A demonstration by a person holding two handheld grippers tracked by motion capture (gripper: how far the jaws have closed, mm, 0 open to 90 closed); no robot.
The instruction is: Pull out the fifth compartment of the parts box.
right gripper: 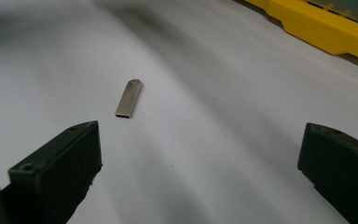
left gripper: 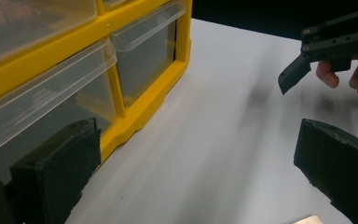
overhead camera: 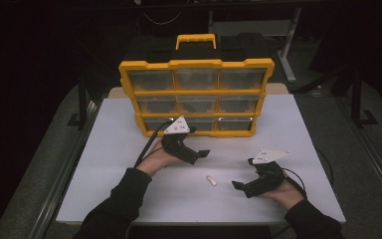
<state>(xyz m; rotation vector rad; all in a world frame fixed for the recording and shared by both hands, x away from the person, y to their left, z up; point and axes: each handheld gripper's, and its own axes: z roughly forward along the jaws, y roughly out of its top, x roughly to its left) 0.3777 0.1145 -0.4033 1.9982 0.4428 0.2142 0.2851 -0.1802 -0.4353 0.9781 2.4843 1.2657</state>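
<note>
Black tongs (overhead camera: 205, 154) (dark sleeves (overhead camera: 124, 194))

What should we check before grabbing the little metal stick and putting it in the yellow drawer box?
1. Right gripper open: ok, jaws stand wide apart.
2. Stick lying flat and free on the table: ok, nothing touches it.
3. Stick lined up between the right jaws: not ok, it lies ahead and toward the left jaw.
4. Left gripper open: ok, jaws apart and holding nothing.
5. A drawer open in the drawer box: not ok, those in view look shut.
6. Which drawer has room: cannot tell, the fronts are too cloudy.
</note>
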